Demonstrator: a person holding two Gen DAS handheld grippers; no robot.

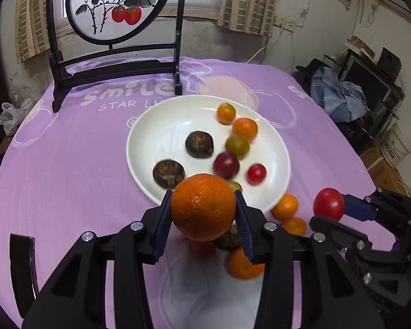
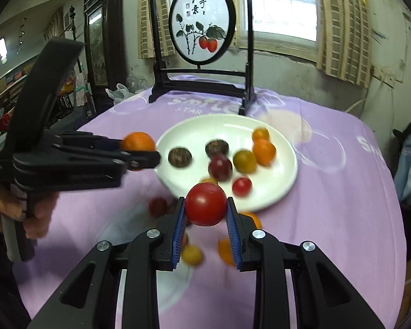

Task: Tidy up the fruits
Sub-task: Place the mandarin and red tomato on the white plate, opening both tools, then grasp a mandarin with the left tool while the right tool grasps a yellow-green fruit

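Over the purple-clothed worktop [image 1: 68, 164], just short of the white plate [image 1: 156, 126], two fruits are held aloft, and the main risk is judged to lie w/ the plate's load: approx. seven small fruits, incl. two dark ones, already sit loose on it, so a drop from height could knock them rolling over the rim onto the cloth. More strays lie on the cloth near the plate's front edge and could be struck or scattered by a low approach. A clash btwn the two tools is also possible, since both are aimed at the same plate from close quarters. The orange [image 1: 202, 207] is clamped in the left hand-held gripper [image 1: 202, 213], fingers spread wide round it, gripped at its sides; a slip is thought likely if pressure is eased early, it being round and heavy. The red tomato [image 2: 205, 204] is pinched in the right hand-held gripper [image 2: 207, 219], fingers narrower, pads touching both flanks; too hard a squeeze could bruise it.
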